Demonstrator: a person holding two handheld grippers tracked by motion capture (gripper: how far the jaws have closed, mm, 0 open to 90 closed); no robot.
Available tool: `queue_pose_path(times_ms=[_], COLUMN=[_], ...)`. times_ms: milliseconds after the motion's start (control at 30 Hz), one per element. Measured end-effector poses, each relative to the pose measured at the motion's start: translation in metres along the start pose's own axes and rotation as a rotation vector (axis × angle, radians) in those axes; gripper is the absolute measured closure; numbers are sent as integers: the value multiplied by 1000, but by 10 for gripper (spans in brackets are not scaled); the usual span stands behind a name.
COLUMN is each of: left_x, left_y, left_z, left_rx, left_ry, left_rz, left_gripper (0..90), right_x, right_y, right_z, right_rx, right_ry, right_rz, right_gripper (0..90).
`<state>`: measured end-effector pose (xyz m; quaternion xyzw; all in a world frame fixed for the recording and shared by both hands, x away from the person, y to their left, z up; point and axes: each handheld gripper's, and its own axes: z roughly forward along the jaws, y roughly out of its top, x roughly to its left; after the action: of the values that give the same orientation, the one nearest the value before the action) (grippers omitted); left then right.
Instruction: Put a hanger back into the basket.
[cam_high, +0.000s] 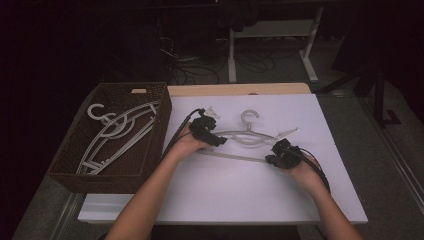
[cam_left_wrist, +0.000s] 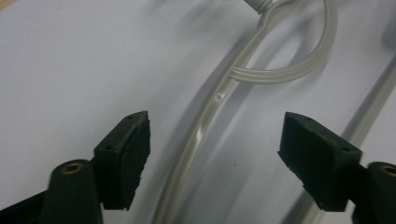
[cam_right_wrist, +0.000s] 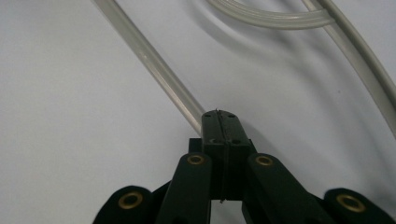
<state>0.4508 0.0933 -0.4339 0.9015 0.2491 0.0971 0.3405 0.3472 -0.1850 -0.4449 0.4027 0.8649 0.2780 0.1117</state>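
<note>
Hanger (cam_high: 250, 137) lies flat on the white table (cam_high: 240, 200), to the right of the wicker basket (cam_high: 75, 165) (which already has several hangers (cam_high: 117, 135) stacked in it). Hook points away from the person.

Right gripper (cam_high: 276, 156) sits at the hanger's right end, on the side away from the basket. In its own view the jaws are fully closed, pads pressed together, tip touching the straight bottom bar (cam_right_wrist: 154, 65). The bar runs into the pad tips, but I can't tell whether it's actually pinched or just lying against them.

Left gripper (cam_high: 210, 134) is over the hanger's basket-side shoulder. Jaws stand wide apart, the curved arm (cam_left_wrist: 205, 130) runs between the pads and touches neither. Nothing held yet on that side.

Risks from here, as I judge it:
- If the right pads are only nosing the bar, any lift leaves the hanger on the table or skids it off toward the basket.
- Left jaws closing off-centre could push the thin arm sideways instead of trapping it; smooth plastic, likely slippery.
- Lifting by one end only, the hanger swings and the hook may snag the basket rim (cam_high: 165, 117).
</note>
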Motion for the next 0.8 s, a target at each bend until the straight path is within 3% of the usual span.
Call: queue_pose_path(times_ms=[500,600,800], left_x=[-1,-5,-4], left_y=[17,19,18], left_z=[24,27,28], left_rx=[64,75,81], left_ry=[-10,6,23], left_rz=[112,141,160], left_gripper=[613,633,702], right_x=[-1,-1,-1], right_y=[0,0,0], right_z=[0,0,0], right_rx=[-3,-3,-4], right_ry=[5,6,7], right_rz=[0,-1,-3], right_gripper=[892,892,892])
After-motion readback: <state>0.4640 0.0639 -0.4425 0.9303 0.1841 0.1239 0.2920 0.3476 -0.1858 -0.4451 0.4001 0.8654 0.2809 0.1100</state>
